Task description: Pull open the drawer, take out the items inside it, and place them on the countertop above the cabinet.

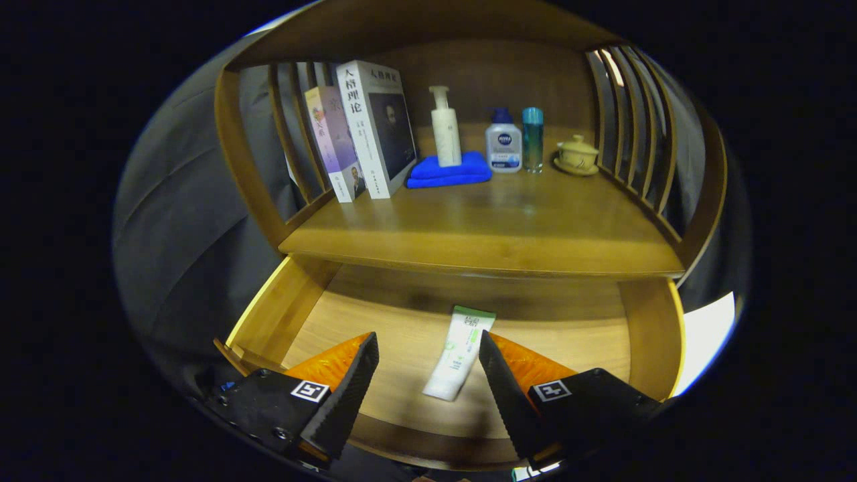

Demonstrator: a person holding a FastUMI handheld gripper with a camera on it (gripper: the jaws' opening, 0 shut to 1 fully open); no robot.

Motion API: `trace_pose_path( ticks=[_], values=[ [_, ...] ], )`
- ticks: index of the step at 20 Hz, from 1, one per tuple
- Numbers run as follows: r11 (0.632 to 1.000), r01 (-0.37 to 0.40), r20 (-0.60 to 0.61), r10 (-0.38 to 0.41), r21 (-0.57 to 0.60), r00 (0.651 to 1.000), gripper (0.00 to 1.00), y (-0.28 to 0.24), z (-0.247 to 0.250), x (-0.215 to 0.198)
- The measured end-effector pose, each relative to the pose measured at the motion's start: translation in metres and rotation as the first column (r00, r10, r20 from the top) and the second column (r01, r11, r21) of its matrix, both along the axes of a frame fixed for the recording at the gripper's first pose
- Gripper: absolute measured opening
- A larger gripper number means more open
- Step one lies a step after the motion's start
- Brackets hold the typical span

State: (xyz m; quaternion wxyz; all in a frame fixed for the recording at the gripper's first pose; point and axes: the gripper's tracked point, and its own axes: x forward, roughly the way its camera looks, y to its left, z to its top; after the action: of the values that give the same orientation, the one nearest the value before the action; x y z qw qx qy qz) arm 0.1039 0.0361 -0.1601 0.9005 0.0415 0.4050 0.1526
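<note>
The drawer (301,314) stands pulled open in the lower half of the frame, so the opening step looks done and the taking-out step is in hand. One item lies on its floor: a tube (459,355), flat and slightly slanted, low centre of the frame. The claw (428,365) hangs over it with fingers spread wide and nothing gripped; the tube sits between them, its upper part close to the right finger, though I cannot tell whether they touch.

The next move, as I judge it, calls for lowering the fingers on either side of the tube's narrow width, closing on it, then lifting it clear of the drawer front and up to the surface (482,221) above, where bare wood lies in front of the things already there.

The tube is smooth white plastic with green print, squared off at its far end. Drawer and cabinet are warm, lightly grained wood with slatted sides. At the back of the surface stand two books (365,130), a blue folded cloth (448,171) under a tall pump bottle (445,127), two more bottles (515,140) and a lidded cup (577,155).
</note>
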Motion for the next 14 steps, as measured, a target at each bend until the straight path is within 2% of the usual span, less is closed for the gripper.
trace_pose_path(
  ticks=[3, 6, 11, 14],
  values=[
    [0.997, -0.008, -0.099, 0.001, -0.072, 0.995, 0.95, -0.003, -0.026, 0.009],
    [0.998, 0.008, -0.243, -0.022, -0.059, 0.970, 0.95, 0.002, -0.049, 0.009],
    [0.994, 0.014, -0.308, -0.048, -0.112, 0.950, 0.94, -0.006, -0.077, 0.015],
    [0.996, -0.005, -0.397, -0.029, -0.085, 0.917, 0.93, 0.002, -0.091, 0.007]
  ],
)
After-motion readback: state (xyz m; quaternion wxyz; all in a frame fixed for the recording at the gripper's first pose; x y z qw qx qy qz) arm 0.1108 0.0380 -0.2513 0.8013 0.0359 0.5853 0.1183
